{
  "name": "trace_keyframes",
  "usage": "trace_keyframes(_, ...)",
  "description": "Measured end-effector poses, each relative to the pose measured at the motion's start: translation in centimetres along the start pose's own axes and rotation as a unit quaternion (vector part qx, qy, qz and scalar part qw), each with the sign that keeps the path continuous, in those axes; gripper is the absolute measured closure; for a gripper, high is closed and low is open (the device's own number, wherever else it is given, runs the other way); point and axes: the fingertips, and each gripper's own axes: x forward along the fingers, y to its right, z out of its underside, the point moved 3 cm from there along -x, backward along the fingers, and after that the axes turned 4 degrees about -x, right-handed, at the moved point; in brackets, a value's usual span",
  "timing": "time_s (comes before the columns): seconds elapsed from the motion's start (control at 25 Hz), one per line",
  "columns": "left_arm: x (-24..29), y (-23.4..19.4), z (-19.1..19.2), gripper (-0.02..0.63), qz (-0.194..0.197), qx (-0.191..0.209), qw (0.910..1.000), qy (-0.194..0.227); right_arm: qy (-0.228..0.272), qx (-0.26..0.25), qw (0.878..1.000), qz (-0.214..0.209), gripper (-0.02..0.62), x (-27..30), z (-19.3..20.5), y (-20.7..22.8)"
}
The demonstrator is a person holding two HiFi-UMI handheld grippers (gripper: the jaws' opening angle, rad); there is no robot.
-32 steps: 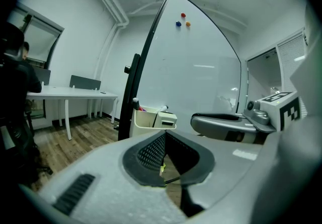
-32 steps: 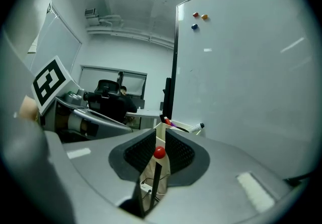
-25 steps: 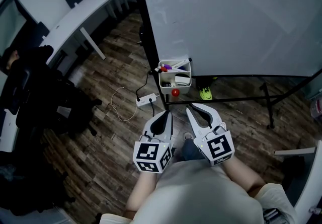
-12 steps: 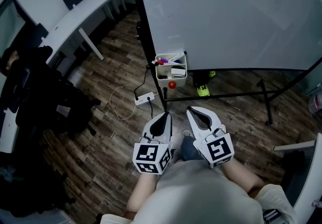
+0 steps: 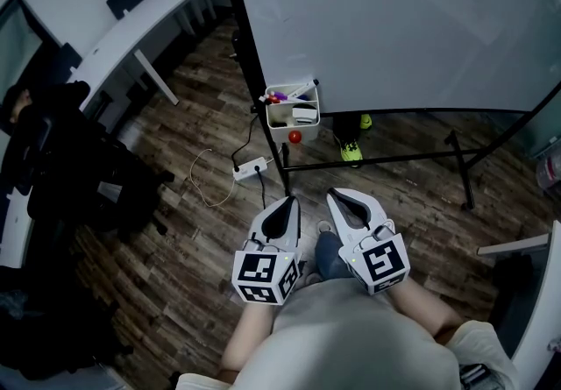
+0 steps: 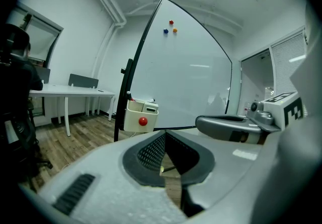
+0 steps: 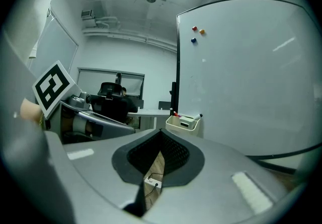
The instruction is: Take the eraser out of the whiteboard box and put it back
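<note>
Standing whiteboard (image 5: 394,20): it was the biggest thing, well ahead of both grippers.
Left gripper (image 5: 288,201): clenched, with nothing in it.
Right gripper (image 5: 338,197): clenched too, and bare.
Whiteboard box (image 5: 268,109): it hung by the board's lower left corner, well apart from the grippers.
Eraser (image 5: 304,114): it lay inside the box, beside the pens (image 5: 279,97).
Good way: I think one gripper had to get close, spread wide, pinch the eraser's sides, then lift straight up.

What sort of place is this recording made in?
Probably an office or meeting room: a large whiteboard on a black stand, a long white desk, and a black swivel chair over wood-plank flooring.
</note>
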Motion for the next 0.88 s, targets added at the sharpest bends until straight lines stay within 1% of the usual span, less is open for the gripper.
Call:
trace_keyframes(0.16,-0.6,0.4,0.5,0.601,0.0,-0.002,1.0,-0.001,-0.014,0.015,1.0,-0.003,0.592,-0.8,0.4,-0.8)
trace_keyframes(0.44,-1.6,0.9,1.1,0.601,-0.004,-0.005,1.0,0.0,-0.013,0.002,1.0,-0.008,0.592,-1.9,0.7,-1.5)
trace_keyframes(0.72,-2.2,1.2,1.5,0.601,-0.005,-0.003,1.0,0.0,-0.012,0.007,1.0,-0.008,0.592,-2.3,0.8,-1.9)
trace_keyframes(0.88,-2.4,1.4,1.6,0.601,-0.004,-0.001,1.0,0.001,-0.004,0.001,1.0,-0.005,0.592,-2.5,0.6,-1.9)
